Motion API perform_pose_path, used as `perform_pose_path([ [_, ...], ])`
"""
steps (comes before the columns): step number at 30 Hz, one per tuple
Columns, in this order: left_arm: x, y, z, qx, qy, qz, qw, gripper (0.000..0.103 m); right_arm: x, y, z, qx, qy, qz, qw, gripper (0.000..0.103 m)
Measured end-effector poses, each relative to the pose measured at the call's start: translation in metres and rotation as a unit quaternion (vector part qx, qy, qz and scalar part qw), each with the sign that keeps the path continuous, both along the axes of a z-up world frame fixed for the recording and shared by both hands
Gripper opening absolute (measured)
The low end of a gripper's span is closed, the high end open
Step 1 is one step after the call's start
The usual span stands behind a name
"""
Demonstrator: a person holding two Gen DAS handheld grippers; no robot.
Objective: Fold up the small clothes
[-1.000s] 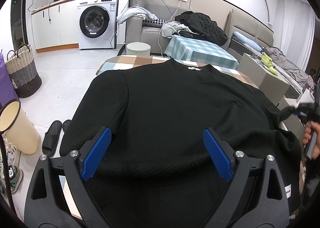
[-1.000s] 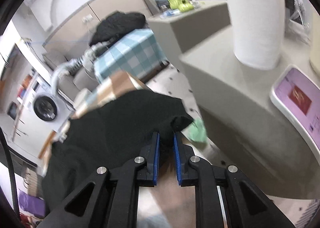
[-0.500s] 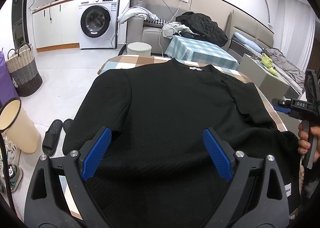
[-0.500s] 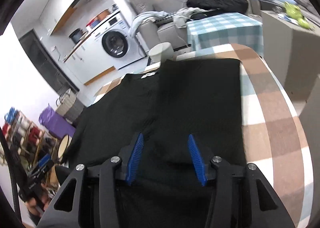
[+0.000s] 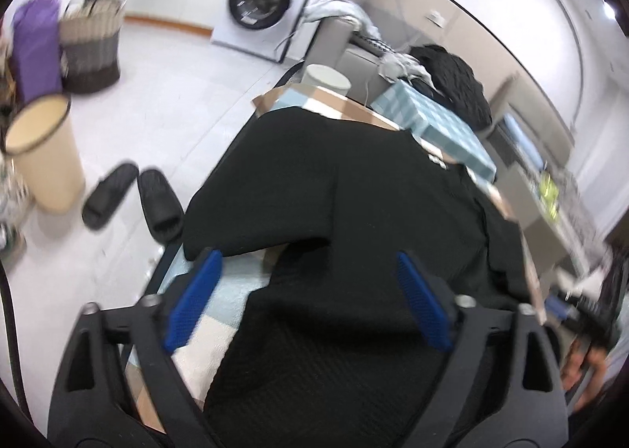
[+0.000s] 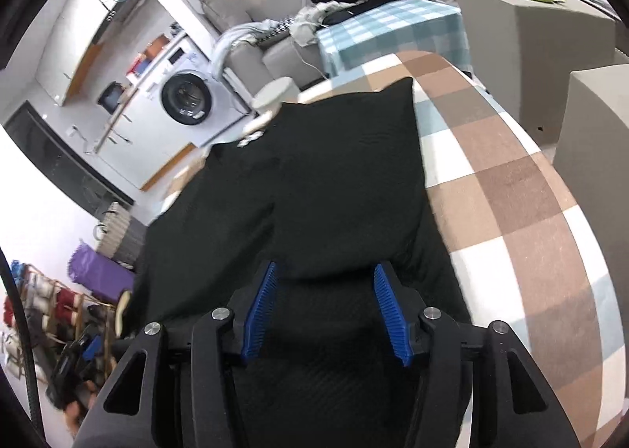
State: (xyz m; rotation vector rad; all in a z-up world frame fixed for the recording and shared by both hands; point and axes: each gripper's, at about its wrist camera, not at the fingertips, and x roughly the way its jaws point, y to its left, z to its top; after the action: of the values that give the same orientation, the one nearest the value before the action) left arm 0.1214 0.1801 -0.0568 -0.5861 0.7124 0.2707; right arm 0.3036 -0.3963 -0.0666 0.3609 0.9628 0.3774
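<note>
We hold the left gripper [image 5: 306,291] with its blue-padded fingers spread wide above the black textured knit top [image 5: 354,212], gripping nothing. The top lies flat on the brown, white and pale-blue checked tablecloth [image 6: 511,188], its right sleeve folded in over the body, its left sleeve hanging toward the near left table edge. Our right gripper [image 6: 324,302] hovers over the folded sleeve, jaws parted moderately and empty. Black slippers [image 5: 133,200] sit on the floor left.

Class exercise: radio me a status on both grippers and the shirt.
Left gripper open, empty. Right gripper open, empty. Black shirt flat on checkered table, right sleeve folded in. Nothing in the way.
</note>
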Motion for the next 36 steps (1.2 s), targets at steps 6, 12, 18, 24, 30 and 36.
perform_pose_path([
  [6, 0.001, 0.039, -0.020, -0.123, -0.007, 0.021, 0.9921, 0.074, -0.011, 0.006, 0.006, 0.017, -0.005, 0.000, 1.000, 0.059],
  [12, 0.015, 0.059, -0.056, -0.200, 0.019, 0.061, 0.9777, 0.074, -0.011, 0.002, 0.004, 0.021, -0.001, -0.013, 1.000, 0.060],
  [18, 0.022, 0.077, -0.070, -0.192, 0.007, 0.112, 0.9750, 0.074, -0.013, -0.002, 0.003, 0.018, 0.001, -0.024, 1.000, 0.061],
  [24, 0.038, 0.093, -0.078, -0.185, 0.008, 0.141, 0.9725, 0.046, -0.014, -0.005, 0.000, 0.017, 0.003, -0.033, 0.999, 0.061],
  [30, 0.056, 0.089, -0.059, -0.101, 0.007, 0.143, 0.9846, 0.002, -0.016, -0.008, -0.004, 0.018, 0.007, -0.040, 0.999, 0.061],
  [36, 0.110, 0.040, 0.019, 0.100, -0.012, 0.079, 0.9918, 0.002, -0.021, -0.012, -0.006, 0.024, 0.007, -0.041, 0.999, 0.061],
])
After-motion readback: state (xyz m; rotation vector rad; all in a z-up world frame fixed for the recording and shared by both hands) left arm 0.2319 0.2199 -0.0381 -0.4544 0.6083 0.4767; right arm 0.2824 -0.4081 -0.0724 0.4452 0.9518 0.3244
